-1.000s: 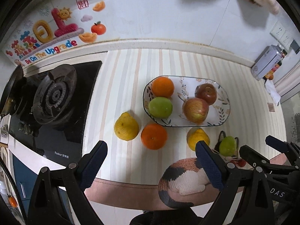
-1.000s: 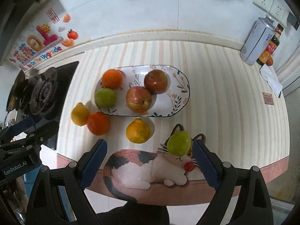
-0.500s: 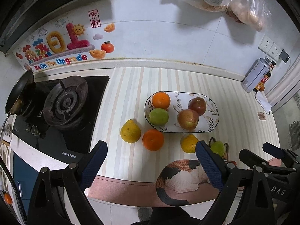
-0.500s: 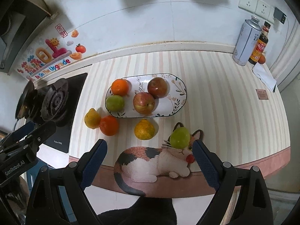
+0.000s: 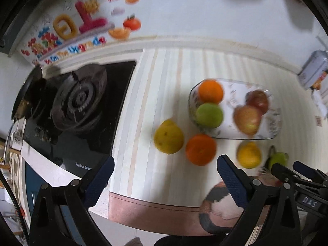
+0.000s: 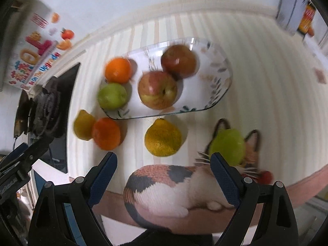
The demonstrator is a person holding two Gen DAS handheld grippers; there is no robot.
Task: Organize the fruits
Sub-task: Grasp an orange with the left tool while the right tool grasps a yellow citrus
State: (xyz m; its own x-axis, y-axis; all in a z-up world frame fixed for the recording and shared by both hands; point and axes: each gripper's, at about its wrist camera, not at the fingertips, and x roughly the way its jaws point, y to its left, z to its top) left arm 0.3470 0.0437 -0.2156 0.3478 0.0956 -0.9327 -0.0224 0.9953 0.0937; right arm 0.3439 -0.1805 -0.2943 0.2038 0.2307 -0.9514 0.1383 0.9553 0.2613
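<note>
A floral oval plate point(image 6: 220, 90) point(image 5: 274, 127) on the striped counter holds an orange point(image 6: 118, 70), a green fruit point(image 6: 112, 96) and two apples point(image 6: 157, 89) point(image 6: 178, 61). On the counter in front lie a yellow fruit point(image 5: 168, 136), an orange point(image 5: 201, 149) and a second yellow fruit point(image 6: 163, 137). A green fruit point(image 6: 227, 146) sits on the cat picture. My left gripper point(image 5: 164, 176) is open and empty above the counter's front edge, near the left yellow fruit and orange. My right gripper point(image 6: 163, 172) is open and empty, near the second yellow fruit. Both views are blurred.
A gas hob point(image 5: 79, 100) with a dark pan point(image 5: 26, 94) lies at the left. A spray can point(image 6: 289, 10) and a bottle point(image 6: 307, 18) stand at the far right by the wall. The counter's front edge point(image 5: 155, 207) runs below the grippers.
Both grippers have dropped closer to the counter and the fruits look larger. The left view has swung left toward the hob. Both grippers remain open; no fruit has moved.
</note>
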